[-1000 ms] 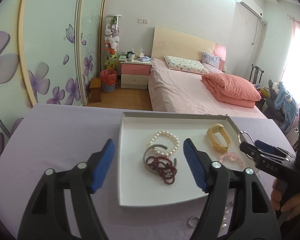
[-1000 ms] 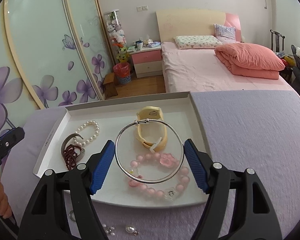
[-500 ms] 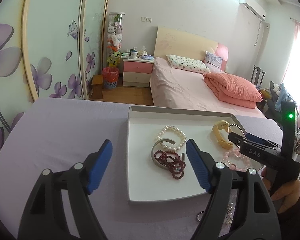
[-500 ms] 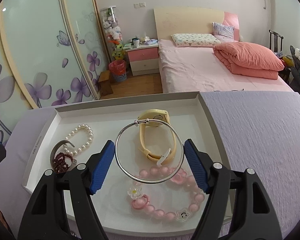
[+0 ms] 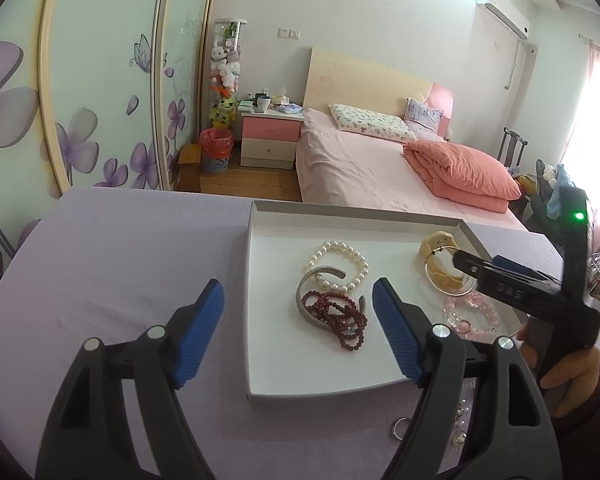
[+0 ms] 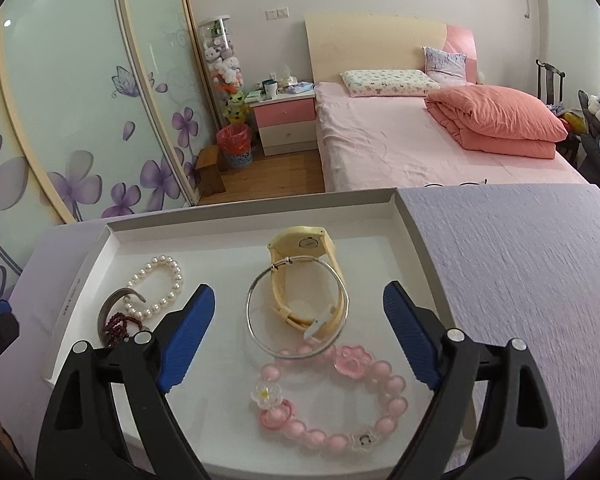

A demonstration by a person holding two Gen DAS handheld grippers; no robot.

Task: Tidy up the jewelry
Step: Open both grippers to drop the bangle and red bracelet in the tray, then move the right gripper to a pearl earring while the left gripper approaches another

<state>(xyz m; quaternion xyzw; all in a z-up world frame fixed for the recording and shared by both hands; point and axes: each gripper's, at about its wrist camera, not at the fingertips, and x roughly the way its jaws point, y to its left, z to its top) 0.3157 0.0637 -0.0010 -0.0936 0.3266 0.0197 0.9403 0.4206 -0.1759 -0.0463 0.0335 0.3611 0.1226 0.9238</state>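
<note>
Right gripper (image 6: 296, 324) has just opened its jaws and released the silver bangle (image 6: 298, 310), now lying around the yellow watch (image 6: 308, 280) at the tray's (image 6: 236, 228) twelve o'clock, so this piece seems placed

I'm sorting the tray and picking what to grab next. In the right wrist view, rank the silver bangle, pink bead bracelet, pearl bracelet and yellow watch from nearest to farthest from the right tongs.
1. Silver bangle, lying between the open right tongs, just released.
2. Pink bead bracelet, just below; close to call with the bangle.
3. Yellow watch, behind, partly inside the bangle.
4. Pearl bracelet, far left of the tray.
</note>
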